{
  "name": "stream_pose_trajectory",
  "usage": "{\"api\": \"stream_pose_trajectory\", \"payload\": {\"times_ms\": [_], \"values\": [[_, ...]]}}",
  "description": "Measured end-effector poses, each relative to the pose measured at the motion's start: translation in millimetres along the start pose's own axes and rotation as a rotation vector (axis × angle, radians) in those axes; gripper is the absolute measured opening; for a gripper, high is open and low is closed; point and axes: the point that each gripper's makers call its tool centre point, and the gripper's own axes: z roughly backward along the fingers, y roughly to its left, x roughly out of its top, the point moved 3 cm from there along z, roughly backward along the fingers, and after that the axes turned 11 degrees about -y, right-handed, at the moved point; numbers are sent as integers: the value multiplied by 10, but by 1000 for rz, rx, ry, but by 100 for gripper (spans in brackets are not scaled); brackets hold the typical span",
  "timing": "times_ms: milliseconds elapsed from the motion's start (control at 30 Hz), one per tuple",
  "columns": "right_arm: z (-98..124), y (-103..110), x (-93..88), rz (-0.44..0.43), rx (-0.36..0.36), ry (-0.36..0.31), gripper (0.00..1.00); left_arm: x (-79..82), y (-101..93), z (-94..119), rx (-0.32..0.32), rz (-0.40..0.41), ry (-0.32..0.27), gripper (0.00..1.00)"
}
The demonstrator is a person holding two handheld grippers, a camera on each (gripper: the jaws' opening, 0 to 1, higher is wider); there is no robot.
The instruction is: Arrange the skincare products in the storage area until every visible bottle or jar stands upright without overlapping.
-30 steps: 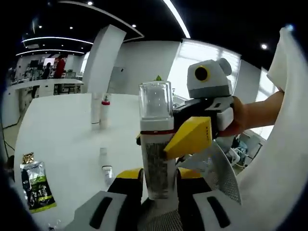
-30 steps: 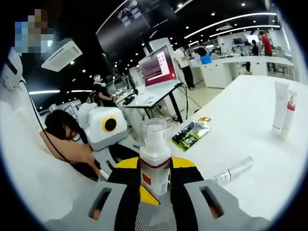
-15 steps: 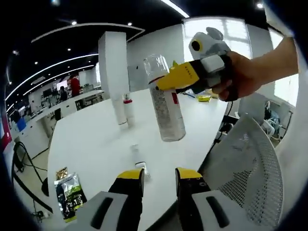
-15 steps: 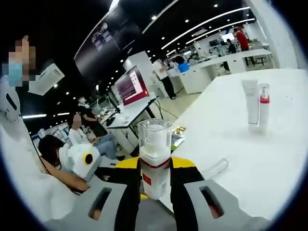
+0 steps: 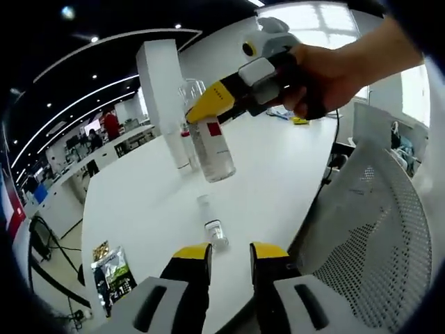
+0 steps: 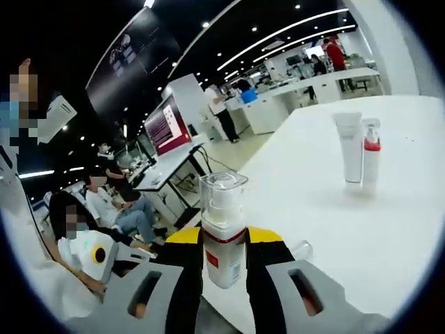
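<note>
Big round white table (image 5: 278, 174) taking up most of the space, glossy top. Green and black snack packet (image 5: 112, 270) lying flat near its edge in the left gripper view. Grey mesh office chair (image 5: 368, 243) tucked in just beside the table. Tall white square pillar (image 5: 158, 83) behind, long ceiling strip lights overhead. Over in the right gripper view, large monitor with a pink-red screen (image 6: 167, 127) on a desk, seated people (image 6: 122, 209) close by, plus a person in a red top (image 6: 335, 54) well back by the long white counters.
</note>
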Motion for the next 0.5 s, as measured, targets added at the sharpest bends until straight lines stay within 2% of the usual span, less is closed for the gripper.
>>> {"api": "stream_pose_trajectory", "payload": {"times_ms": [300, 500], "values": [[-142, -84, 28, 0, -1, 13, 20, -30, -16, -2, -9, -18, 17, 23], [-176, -257, 0, 15, -44, 19, 20, -50, -38, -8, -18, -34, 28, 22]]}}
